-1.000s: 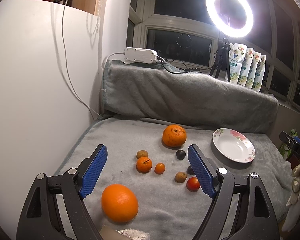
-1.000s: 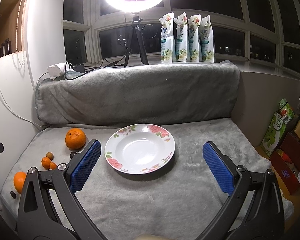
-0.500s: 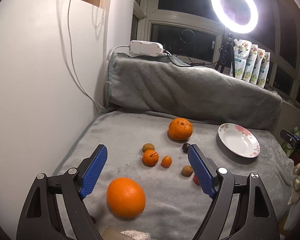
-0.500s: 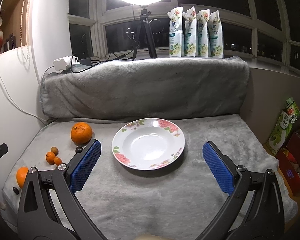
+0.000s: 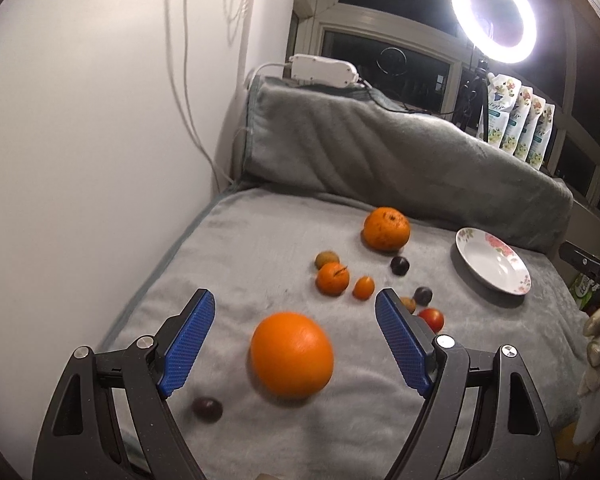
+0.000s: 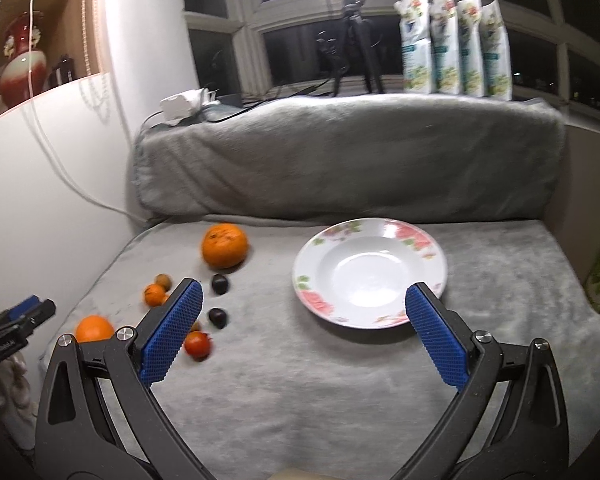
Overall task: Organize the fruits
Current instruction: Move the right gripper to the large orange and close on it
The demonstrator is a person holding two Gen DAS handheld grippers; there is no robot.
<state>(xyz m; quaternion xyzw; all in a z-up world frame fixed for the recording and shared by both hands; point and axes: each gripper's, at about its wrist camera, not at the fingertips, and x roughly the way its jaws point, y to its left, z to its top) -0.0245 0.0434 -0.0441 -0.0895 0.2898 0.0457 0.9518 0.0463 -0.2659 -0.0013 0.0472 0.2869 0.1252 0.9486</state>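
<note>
Orange between spread jaws of left gripper.

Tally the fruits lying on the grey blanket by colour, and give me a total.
Orange: 4 (large orange, bumpy orange, small mandarin, tiny kumquat)
Dark purple: 3 (near dark fruit, middle dark fruit, far dark fruit)
Brownish: 2 (far brown fruit, half-hidden brown fruit)
Red: 1 (red fruit)
Total: 10

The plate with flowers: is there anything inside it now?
The plate holds nothing visible: its white bowl is bare. The right tongs' blue finger covers a small part of the near rim.
</note>
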